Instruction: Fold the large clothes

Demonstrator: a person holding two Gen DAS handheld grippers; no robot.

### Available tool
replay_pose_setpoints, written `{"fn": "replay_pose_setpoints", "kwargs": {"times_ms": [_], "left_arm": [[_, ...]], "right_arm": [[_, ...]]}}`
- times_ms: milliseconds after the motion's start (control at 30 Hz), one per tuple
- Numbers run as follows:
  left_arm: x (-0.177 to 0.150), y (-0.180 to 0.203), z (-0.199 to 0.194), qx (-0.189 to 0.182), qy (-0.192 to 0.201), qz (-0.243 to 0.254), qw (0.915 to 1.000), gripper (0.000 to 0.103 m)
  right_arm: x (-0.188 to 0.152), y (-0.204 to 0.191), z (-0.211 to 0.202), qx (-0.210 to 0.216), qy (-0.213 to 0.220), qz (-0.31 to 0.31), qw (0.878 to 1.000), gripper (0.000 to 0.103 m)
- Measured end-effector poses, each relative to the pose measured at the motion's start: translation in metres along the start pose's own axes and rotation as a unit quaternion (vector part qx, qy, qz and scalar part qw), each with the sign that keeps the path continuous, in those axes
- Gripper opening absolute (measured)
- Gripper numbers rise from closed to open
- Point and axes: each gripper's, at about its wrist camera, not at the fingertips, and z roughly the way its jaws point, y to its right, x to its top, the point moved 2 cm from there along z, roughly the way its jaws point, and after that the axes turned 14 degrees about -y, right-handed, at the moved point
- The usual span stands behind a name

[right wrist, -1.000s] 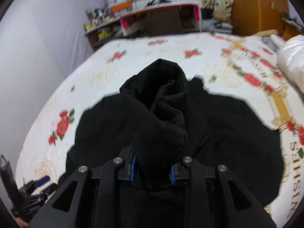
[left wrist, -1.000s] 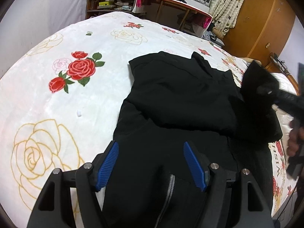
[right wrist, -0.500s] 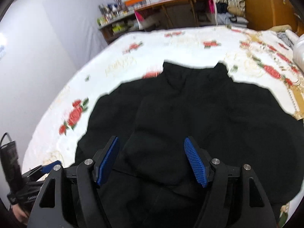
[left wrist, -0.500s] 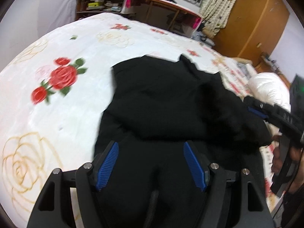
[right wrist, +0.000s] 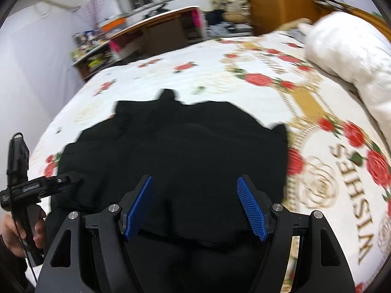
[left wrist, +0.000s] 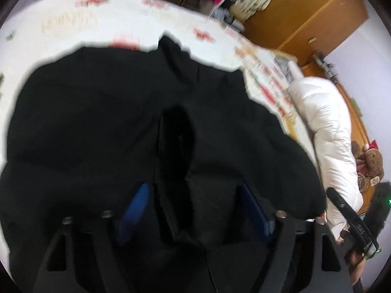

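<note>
Rose-printed bedding (right wrist: 220,78) is carrying a black garment (right wrist: 176,151), lying spread just ahead of both grippers; the left gripper (left wrist: 193,210) is closing, a raised fold of cloth standing between its blue pads, untouched; the right gripper (right wrist: 195,207) is hanging wide apart over the garment's near edge, gripping nothing.

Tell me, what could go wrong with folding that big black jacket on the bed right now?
1. The left gripper is closing over a raised ridge of the black jacket; it might pinch several layers at once and spoil the fold.
2. The right gripper is open and holds nothing, so the folded part could slide loose.
3. The pictures are blurry from fast moving, so a grab could miss the jacket's edge and catch the flowered bedspread.
</note>
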Motion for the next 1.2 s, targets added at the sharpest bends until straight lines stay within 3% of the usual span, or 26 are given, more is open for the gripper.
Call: {"fn": "replay_pose_setpoints", "kwargs": {"times_ms": [67, 167, 267, 367, 433, 467, 533, 667, 900, 1033, 1133, 1200], "left_arm": [[0.000, 0.001, 0.005, 0.013, 0.000, 0.000, 0.9999, 0.025], [-0.002, 0.012, -0.023, 0.036, 0.061, 0.029, 0.9971, 0.012], [-0.001, 0.017, -0.052, 0.084, 0.110, 0.052, 0.9891, 0.011], [0.003, 0.002, -0.058, 0.099, 0.114, 0.040, 0.9878, 0.011], [0.003, -0.012, -0.053, 0.102, 0.104, 0.023, 0.9890, 0.011], [0.002, -0.019, -0.048, 0.102, 0.100, 0.015, 0.9896, 0.011], [-0.002, -0.027, -0.040, 0.100, 0.095, 0.005, 0.9904, 0.011], [-0.013, -0.035, -0.036, 0.117, 0.104, 0.006, 0.9877, 0.011], [-0.012, -0.043, -0.028, 0.128, 0.094, 0.007, 0.9873, 0.011], [-0.020, -0.045, -0.058, 0.120, 0.117, -0.002, 0.9858, 0.011], [-0.030, -0.054, -0.085, 0.138, 0.145, -0.020, 0.9796, 0.012], [-0.032, -0.054, -0.094, 0.126, 0.154, -0.032, 0.9794, 0.012]], "right_arm": [[-0.003, 0.020, 0.001, -0.011, 0.000, 0.020, 1.000, 0.071], [-0.005, 0.040, 0.001, -0.017, -0.003, 0.042, 0.999, 0.071], [-0.003, 0.046, 0.000, -0.037, -0.001, 0.044, 0.998, 0.071], [0.001, 0.043, 0.000, -0.036, 0.008, 0.040, 0.999, 0.067], [0.005, 0.036, 0.006, -0.032, 0.004, 0.030, 0.999, 0.044], [0.008, 0.030, 0.012, -0.028, -0.001, 0.022, 0.999, 0.042], [0.011, 0.021, 0.027, -0.022, -0.014, 0.005, 1.000, 0.029], [0.008, 0.013, 0.074, -0.019, -0.076, -0.018, 0.997, 0.028], [0.005, 0.007, 0.100, -0.024, -0.095, -0.036, 0.994, 0.027], [0.009, 0.009, 0.070, -0.023, -0.074, -0.024, 0.997, 0.027], [0.007, 0.009, 0.037, -0.003, -0.034, -0.022, 0.999, 0.027], [0.002, 0.002, 0.029, 0.013, -0.028, -0.031, 0.999, 0.027]]}}
